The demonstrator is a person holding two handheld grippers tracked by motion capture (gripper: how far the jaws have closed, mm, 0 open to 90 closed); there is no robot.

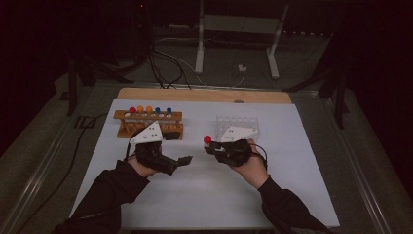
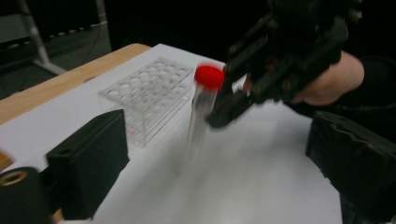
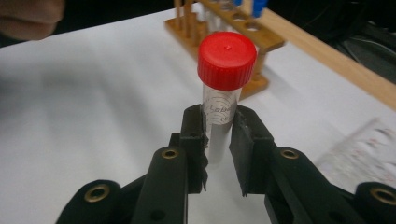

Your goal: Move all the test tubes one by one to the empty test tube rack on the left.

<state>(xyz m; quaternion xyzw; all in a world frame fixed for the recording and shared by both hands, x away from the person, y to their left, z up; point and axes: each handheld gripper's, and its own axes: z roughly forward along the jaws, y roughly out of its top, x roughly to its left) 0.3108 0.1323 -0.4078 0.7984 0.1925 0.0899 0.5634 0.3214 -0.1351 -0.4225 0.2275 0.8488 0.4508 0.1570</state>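
At centre frame in the high view, I have the right gripper (image 3: pixel 219 140) clenched on a clear plastic tube (image 3: pixel 219 121) with a ribbed red cap, held upright. My left gripper (image 1: pixel 186 160) stands wide, nothing between its blocky black jaws.

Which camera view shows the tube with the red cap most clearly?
The right gripper view: the red-capped tube stands sharp and close between the right gripper's jaws. The left gripper view shows it blurred; the high view shows little more than its red cap.
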